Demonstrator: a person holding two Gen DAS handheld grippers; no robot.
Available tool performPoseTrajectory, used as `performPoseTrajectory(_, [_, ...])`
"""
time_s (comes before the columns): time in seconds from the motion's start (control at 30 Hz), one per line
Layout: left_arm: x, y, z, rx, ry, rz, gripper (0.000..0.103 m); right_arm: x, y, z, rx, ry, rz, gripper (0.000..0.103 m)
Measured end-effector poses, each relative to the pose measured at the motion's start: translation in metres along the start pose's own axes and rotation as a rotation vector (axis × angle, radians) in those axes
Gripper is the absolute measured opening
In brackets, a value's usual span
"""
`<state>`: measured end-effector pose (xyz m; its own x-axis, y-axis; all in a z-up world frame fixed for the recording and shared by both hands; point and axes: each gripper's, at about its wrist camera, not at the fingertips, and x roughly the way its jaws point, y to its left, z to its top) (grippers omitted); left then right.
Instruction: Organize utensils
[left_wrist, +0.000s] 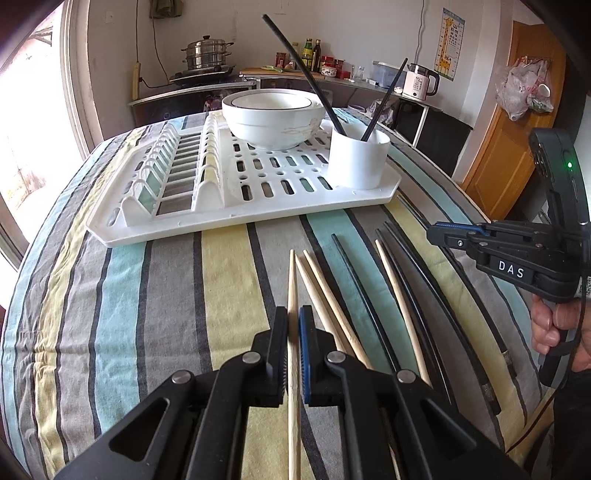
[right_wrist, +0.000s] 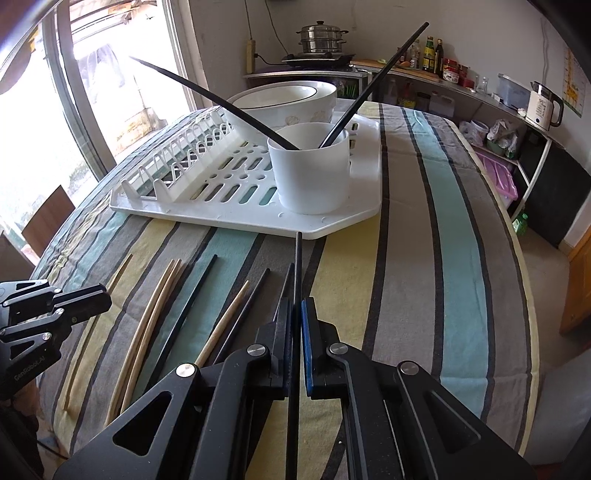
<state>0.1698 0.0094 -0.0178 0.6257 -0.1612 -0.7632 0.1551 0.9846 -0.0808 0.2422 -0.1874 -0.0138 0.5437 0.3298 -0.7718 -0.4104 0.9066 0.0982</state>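
Observation:
My left gripper (left_wrist: 293, 314) is shut on a wooden chopstick (left_wrist: 292, 280) low over the striped cloth. My right gripper (right_wrist: 295, 306) is shut on a black chopstick (right_wrist: 297, 266) that points at the rack's near edge; it also shows at the right of the left wrist view (left_wrist: 436, 234). Several wooden chopsticks (left_wrist: 325, 295) and black chopsticks (left_wrist: 354, 280) lie side by side on the cloth in front of the rack. A white cup (right_wrist: 312, 170) on the white dish rack (right_wrist: 236, 216) holds two black chopsticks (right_wrist: 207, 94).
A white bowl (left_wrist: 273, 114) sits on the rack (left_wrist: 236, 210) behind the cup (left_wrist: 356, 158). The striped cloth (right_wrist: 443, 236) covers the round table. A counter with a steamer pot (left_wrist: 207, 53), bottles and a kettle (left_wrist: 419, 79) runs along the far wall.

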Motion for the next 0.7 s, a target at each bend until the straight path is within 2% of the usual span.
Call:
performPoseTrajectory(0.37, [-0.040, 0.003, 0.019, -0.013, -0.108, -0.012, 0.006, -0.060, -0.006, 0.013, 0.062, -0.197, 0.046, 0.005])
performPoseTrajectory(0.7, [-0.065, 0.006, 0.029, -0.029, -0.172, -0.033, 0.007, -0.088, -0.008, 0.015, 0.072, -0.272, 0.044, 0.005])
